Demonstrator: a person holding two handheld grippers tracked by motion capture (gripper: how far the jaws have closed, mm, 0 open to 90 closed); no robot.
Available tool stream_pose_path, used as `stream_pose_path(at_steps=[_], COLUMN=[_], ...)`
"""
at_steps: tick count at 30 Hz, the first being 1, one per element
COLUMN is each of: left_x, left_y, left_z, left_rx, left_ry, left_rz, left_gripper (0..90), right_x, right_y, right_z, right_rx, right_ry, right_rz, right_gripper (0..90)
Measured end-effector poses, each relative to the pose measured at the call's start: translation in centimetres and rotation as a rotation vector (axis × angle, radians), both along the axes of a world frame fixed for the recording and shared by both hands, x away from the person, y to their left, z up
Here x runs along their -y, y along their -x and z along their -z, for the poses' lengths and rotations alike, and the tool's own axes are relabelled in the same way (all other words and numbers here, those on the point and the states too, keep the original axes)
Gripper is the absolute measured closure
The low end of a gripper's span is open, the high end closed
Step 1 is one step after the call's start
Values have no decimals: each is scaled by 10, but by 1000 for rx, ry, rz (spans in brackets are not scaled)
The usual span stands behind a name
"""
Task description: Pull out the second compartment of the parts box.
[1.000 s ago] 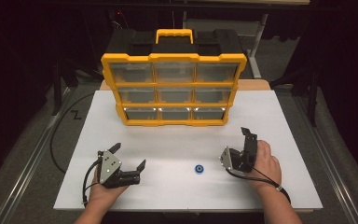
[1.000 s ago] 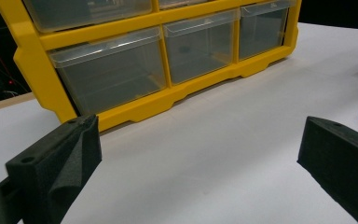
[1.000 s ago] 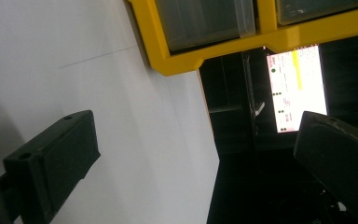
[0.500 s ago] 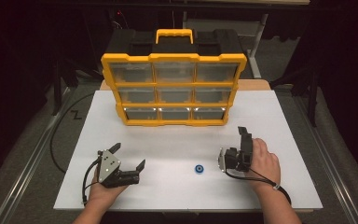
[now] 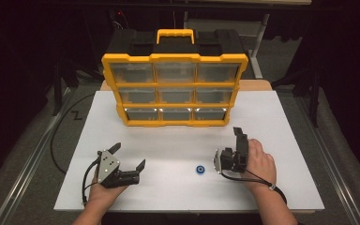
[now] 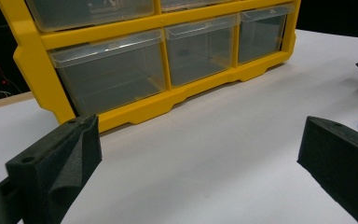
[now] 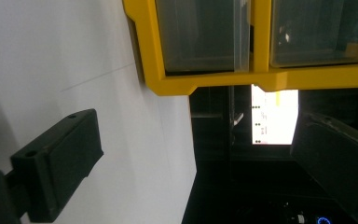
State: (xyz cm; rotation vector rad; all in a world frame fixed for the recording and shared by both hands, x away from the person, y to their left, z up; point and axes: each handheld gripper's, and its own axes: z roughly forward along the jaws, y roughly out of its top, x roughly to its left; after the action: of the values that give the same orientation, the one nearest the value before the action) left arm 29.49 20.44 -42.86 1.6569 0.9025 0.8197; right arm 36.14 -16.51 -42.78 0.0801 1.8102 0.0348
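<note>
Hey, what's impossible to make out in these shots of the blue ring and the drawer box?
- Blue ring: too small in the high view to identify; cut by the right edge in the left gripper view.
- Drawer box: contents hazy behind cloudy drawer fronts.
- Right gripper: high view, its inner faces are turned away.

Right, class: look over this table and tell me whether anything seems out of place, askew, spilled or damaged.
Little stands out. The yellow plastic drawer organiser stands upright and square on the white table, all its clear drawers pushed in. The one stray item is a small blue ring-shaped part lying loose on the table between the two open tools, nearer the right tool.
</note>
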Motion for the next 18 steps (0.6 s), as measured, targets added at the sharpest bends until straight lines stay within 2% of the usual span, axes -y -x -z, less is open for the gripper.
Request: stream_pose_path(at_steps=[8,14,16,18], left_x=[1,0,0,0], left_y=[-1,-1,-1,0], left_z=[0,0,-1,-1], left_rx=[2,0,-3,0], left_ry=[-3,2,5,1], left_rz=[6,3,1,0], left_gripper=[1,1,1,2], right_x=[-7,-16,-20,-24], right_y=[0,-2,-3,-5], right_z=[-1,-2,-4,-4], right_rx=[18,50,37,50], right_ry=[-14,-27,-25,-28], right_rz=[-13,-40,-38,-46], right_gripper=[151,215,231,249])
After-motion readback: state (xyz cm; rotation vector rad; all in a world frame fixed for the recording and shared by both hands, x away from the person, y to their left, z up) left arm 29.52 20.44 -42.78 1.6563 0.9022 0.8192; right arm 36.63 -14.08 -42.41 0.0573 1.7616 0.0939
